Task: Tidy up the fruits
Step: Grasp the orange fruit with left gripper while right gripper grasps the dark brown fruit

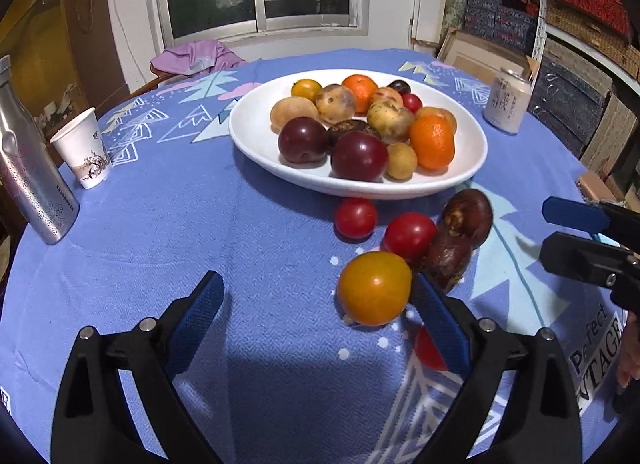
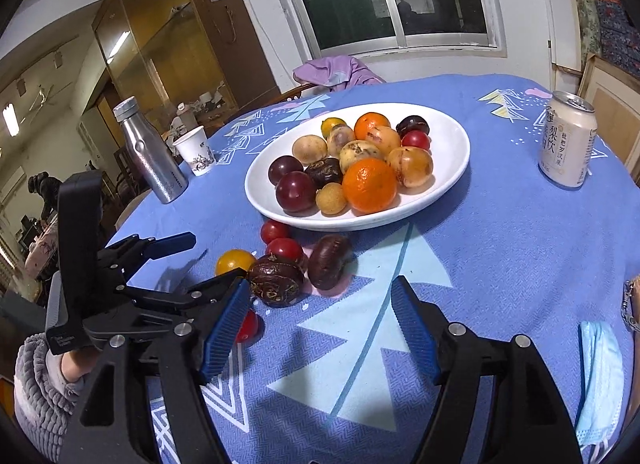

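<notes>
Both tongs stood wide open and empty: left gripper low in frame beside the yellow tomato, right gripper below the loose fruit, presumably poised to load the white plate above.

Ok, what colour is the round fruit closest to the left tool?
Yellow-orange, the tomato-like fruit on the cloth; it shows best in the left wrist view.
</notes>
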The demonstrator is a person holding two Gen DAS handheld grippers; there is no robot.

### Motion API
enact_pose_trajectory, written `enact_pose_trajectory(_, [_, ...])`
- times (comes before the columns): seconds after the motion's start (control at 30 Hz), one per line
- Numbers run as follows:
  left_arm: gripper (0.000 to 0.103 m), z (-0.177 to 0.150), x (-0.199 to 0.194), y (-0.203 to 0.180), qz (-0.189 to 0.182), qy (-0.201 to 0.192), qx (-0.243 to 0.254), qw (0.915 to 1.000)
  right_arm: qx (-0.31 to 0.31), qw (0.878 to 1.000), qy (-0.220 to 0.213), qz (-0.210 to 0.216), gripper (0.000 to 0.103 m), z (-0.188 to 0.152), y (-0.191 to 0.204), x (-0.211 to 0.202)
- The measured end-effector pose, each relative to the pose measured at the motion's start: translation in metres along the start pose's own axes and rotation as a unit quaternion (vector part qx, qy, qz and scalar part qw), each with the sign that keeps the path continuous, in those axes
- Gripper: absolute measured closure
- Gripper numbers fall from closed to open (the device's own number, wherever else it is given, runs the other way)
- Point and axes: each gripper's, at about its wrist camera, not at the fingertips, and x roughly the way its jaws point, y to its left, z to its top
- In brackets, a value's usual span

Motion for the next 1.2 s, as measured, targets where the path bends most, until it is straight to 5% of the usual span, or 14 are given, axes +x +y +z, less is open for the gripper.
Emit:
enact_pose_trajectory(0.17, [0.01, 0.001, -0.017, 0.03, 0.049, -0.028, -0.032, 0.9979, -0.003, 1.0, 0.001, -0.001, 0.029, 0.0, 0.002, 0.0])
enact_pose_trajectory(0.27, [0.01, -0.003, -0.022, 0.047, 0.006, -0.024, -0.075, 0.9969, -0.005, 1.0, 0.001, -0.001, 0.029, 0.0, 0.002, 0.0])
enact_pose_trajectory(0.47, [0.01, -0.005, -0.008, 0.02, 0.012, -0.011, -0.017, 0.9997, -0.007, 0.999, -0.013, -0.036, 0.029, 0.003, -0.004, -0.002])
enact_pose_trajectory(0.67, [0.01, -0.01, -0.001, 0.02, 0.004, 0.01, -0.022, 0.9997, -0.035, 0.996, -0.011, -0.076, 0.029, 0.001, -0.003, 0.005])
enact_pose_trajectory(1.0, [0.044, -0.015, 0.005, 0.018, -0.002, 0.031, -0.02, 0.9993, -0.08, 0.991, 0.027, -0.105, 0.05, 0.003, 0.007, 0.036])
enact_pose_trajectory(1.2, [0.063, -0.016, 0.002, 0.024, -0.001, 0.028, -0.031, 0.9991, -0.065, 0.992, 0.07, -0.088, 0.059, 0.007, 0.001, 0.057])
